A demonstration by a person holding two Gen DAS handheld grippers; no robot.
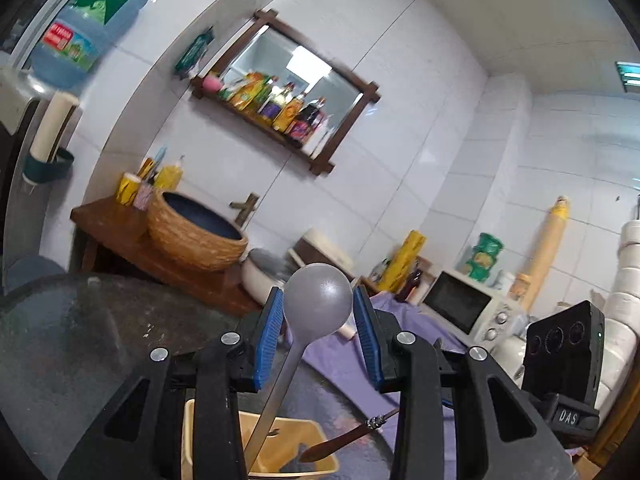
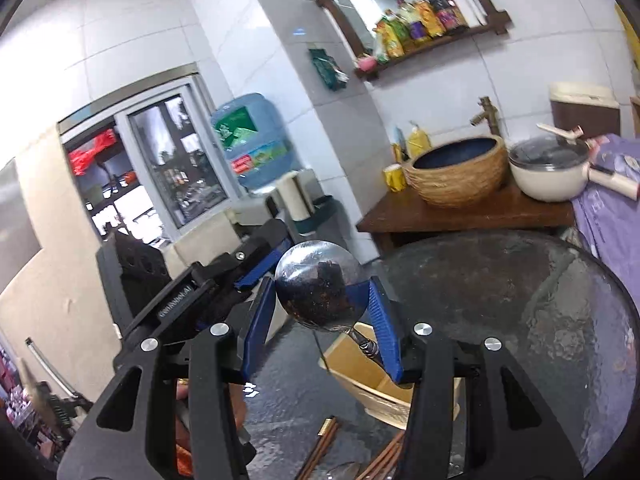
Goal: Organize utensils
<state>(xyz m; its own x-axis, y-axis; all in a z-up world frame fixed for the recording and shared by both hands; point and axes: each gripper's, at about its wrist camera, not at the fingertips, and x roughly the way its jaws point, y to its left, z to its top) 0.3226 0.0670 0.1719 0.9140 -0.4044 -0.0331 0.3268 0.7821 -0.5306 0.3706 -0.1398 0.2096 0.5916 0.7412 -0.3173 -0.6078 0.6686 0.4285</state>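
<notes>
My left claw (image 1: 318, 314) was closed on a matte grey ladle (image 1: 318, 300), its blue pads (image 1: 266, 334) pressing either side of the round bowl, while the thin handle ran down toward seven o'clock and crossed in front of a pale yellow bin (image 1: 304, 432) on the dark round table (image 1: 80, 340). A brown-handled utensil (image 1: 344, 440) lay at the bin's far rim, about five o'clock from the ladle's bowl; I could not tell what kind it was. My right claw (image 2: 320, 312) gripped a shiny metal ladle (image 2: 318, 286) the same way, the pads flanking its mirrored bowl, with the neck and a ringed joint slanting toward five o'clock behind the right pad. In that view the pale yellow bin (image 2: 360, 376) sat on the table just below the bowl, and several brown chopsticks (image 2: 320, 448) lay loose on the tabletop at six o'clock. My left claw (image 2: 256, 268) showed at nine o'clock of the shiny bowl, close beside it. Farther off, at one o'clock, a woven basket basin (image 2: 460, 176) and a white pot (image 2: 552, 172) stood on a wooden stand.
</notes>
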